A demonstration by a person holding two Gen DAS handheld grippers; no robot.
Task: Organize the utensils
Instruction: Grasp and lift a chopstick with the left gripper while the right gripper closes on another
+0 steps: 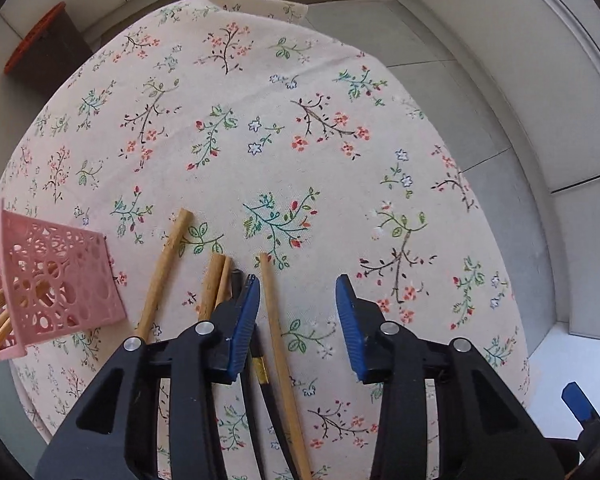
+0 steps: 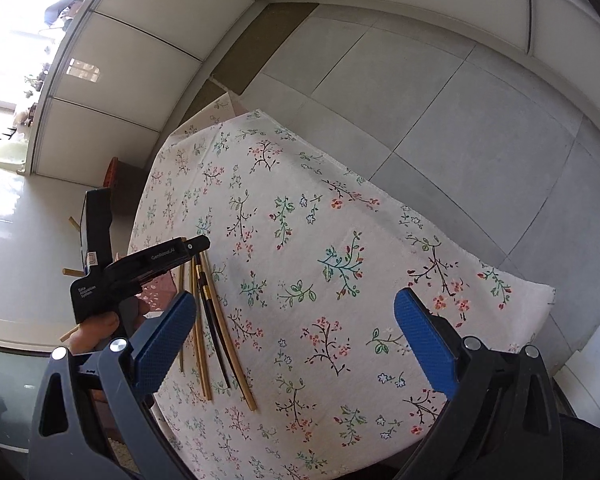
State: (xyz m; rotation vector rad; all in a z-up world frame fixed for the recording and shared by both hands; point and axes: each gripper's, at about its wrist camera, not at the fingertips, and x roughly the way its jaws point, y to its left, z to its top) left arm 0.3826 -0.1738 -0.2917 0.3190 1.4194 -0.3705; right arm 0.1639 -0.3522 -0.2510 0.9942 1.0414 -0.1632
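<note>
Several wooden chopsticks (image 1: 277, 332) and a black one (image 1: 236, 280) lie loose on the floral tablecloth (image 1: 300, 128). My left gripper (image 1: 297, 280) points down over them with its blue pads apart. One wooden chopstick lies between the jaws, close to the left pad (image 1: 242, 320), and neither pad presses on it. A pink openwork basket (image 1: 56, 280) with chopsticks inside stands at the left. In the right wrist view, my right gripper (image 2: 296, 296) hangs open over bare cloth, right of the chopsticks (image 2: 216, 320) and the left gripper (image 2: 198, 245).
A hand (image 2: 96, 332) holds the left gripper's handle. A dark box with an orange lid (image 1: 40, 52) stands on the floor beyond the table's far left edge. Grey floor tiles (image 2: 440, 120) lie past the far and right edges of the cloth.
</note>
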